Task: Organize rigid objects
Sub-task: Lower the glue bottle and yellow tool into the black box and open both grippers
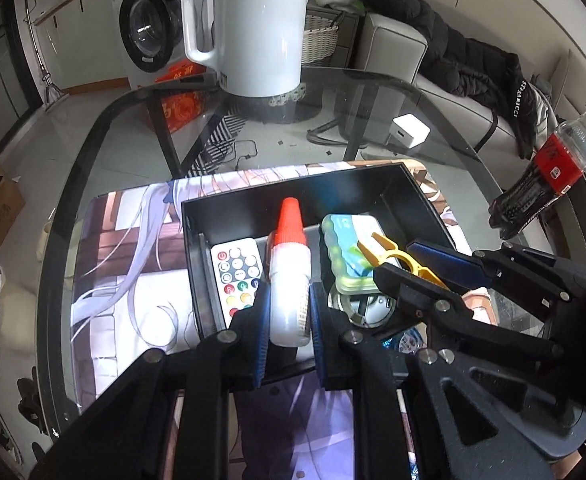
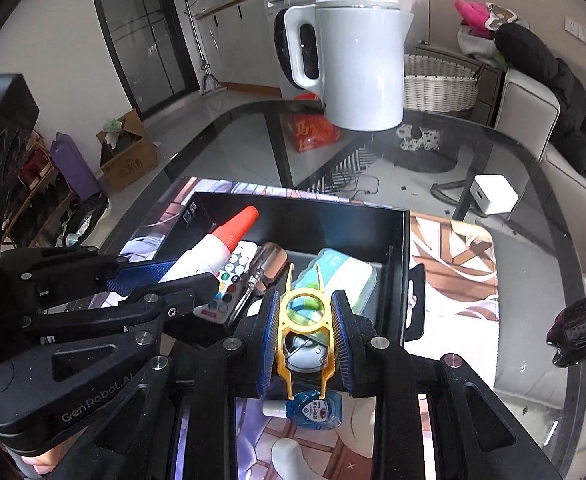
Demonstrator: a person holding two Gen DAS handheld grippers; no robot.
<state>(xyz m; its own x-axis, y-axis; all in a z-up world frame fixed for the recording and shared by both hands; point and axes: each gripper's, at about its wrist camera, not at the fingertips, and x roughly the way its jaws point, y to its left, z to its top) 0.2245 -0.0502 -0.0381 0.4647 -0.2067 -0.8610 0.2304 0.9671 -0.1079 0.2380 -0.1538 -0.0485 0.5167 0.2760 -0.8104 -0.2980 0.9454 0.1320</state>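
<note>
Glass table (image 1: 105, 128) in a lived-in room: washer (image 1: 149, 36) and sofa (image 1: 397, 48) behind, white kettle (image 1: 253, 28) at the far edge, cola bottle (image 1: 545, 176) to the right. Printed mat (image 1: 133, 248) under a black box (image 1: 293, 192).

Left gripper (image 1: 289, 312) clamped on a white glue bottle (image 1: 289, 280), red cap up, above the box's near wall. Right gripper (image 2: 305, 340) clamped on a yellow clip (image 2: 305, 320), also over the near wall, just beside the left.

Inside the box: remote (image 1: 237, 276), green-and-blue case (image 1: 349, 256), screwdriver (image 2: 265, 272), round metal piece (image 1: 357, 304). Small blue bottle (image 2: 313, 412) lies on the mat outside the box, below the right gripper.
</note>
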